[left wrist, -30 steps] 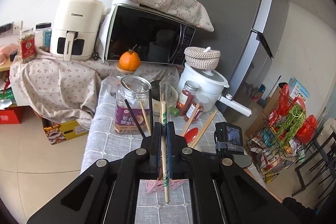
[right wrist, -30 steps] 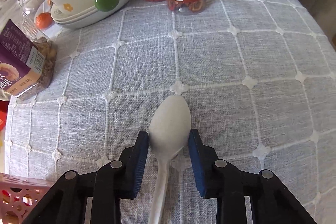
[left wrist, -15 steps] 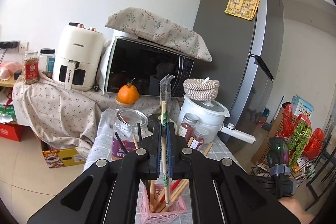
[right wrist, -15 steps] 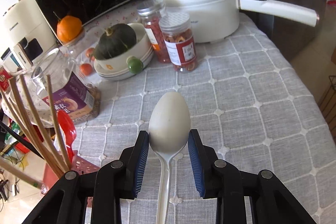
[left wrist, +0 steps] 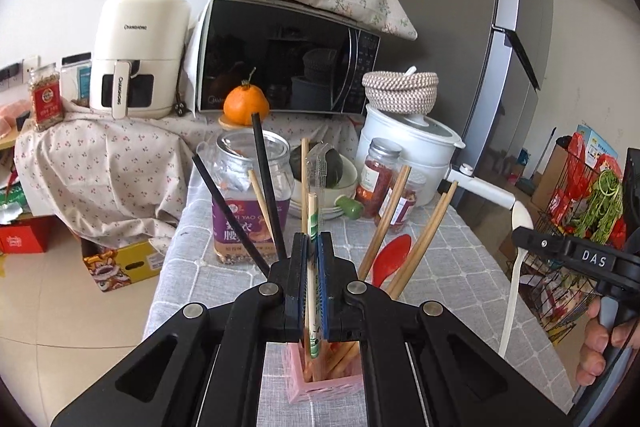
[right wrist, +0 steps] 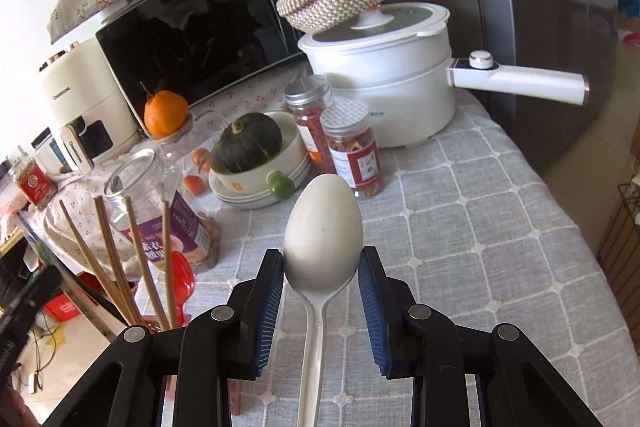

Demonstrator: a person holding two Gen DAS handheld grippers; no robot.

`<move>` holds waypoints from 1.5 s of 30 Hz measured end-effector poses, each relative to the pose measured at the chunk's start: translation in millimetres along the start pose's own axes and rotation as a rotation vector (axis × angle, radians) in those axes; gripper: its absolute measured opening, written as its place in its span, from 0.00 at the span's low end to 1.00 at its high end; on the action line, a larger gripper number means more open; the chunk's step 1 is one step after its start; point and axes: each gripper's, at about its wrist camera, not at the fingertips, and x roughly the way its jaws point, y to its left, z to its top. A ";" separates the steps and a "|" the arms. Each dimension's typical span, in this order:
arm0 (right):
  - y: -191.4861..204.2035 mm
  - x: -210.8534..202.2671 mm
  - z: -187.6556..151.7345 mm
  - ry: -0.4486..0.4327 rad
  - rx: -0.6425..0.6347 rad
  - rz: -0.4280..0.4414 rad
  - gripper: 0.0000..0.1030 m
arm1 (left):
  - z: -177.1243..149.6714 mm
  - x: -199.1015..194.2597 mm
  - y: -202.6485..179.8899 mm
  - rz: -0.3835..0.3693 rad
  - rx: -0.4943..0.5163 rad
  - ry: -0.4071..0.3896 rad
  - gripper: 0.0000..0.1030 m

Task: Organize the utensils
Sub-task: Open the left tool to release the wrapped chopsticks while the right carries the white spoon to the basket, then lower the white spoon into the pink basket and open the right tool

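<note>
Left gripper (left wrist: pixel 312 259) fingers pinching wrapped chopsticks (left wrist: pixel 312 227) above pink holder (left wrist: pixel 320 385), right gripper (right wrist: pixel 322 291) fingers pinching white spoon (right wrist: pixel 322 227).

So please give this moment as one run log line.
left gripper: shut on wrapped chopsticks, over pink holder | right gripper: shut on white spoon

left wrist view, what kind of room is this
Most likely a home kitchen or dining corner: a black-fronted microwave, a tall grey fridge and a white electric cooking pot stand around a cloth-covered table.
</note>
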 end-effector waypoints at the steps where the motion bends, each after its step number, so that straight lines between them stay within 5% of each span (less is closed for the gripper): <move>1: 3.7 -2.8 0.7 -0.015 -0.001 0.007 0.33 | -0.9 3.1 1.4 -0.013 -0.003 0.027 0.06; 8: 36.3 -15.2 0.4 -0.123 0.026 0.040 0.33 | 1.5 -3.6 18.4 -0.019 -0.072 0.125 0.14; 10: 47.2 -16.1 -1.3 -0.155 0.038 0.040 0.33 | 2.7 -10.8 26.7 -0.013 -0.095 0.138 0.29; 13: 65.6 -16.7 -5.9 -0.212 0.050 0.024 0.33 | 3.4 -21.6 39.9 0.010 -0.111 0.150 0.37; 21: 110.7 -8.9 -22.4 -0.345 0.040 -0.090 0.34 | -4.0 -32.5 69.7 0.125 -0.041 0.212 0.39; 28: 138.0 8.0 -37.0 -0.413 -0.002 -0.186 0.34 | -10.0 -32.0 92.5 0.121 -0.077 0.255 0.39; 35: 145.6 21.8 -51.2 -0.405 -0.006 -0.197 0.36 | -14.5 -29.0 99.6 0.131 -0.070 0.271 0.39; 38: 145.9 18.2 -50.3 -0.388 -0.002 -0.164 0.50 | -16.2 -26.4 100.1 0.131 -0.063 0.286 0.40; 45: 134.5 -4.7 -38.3 -0.323 -0.021 -0.090 0.62 | -19.4 -24.2 87.0 0.125 -0.045 0.305 0.56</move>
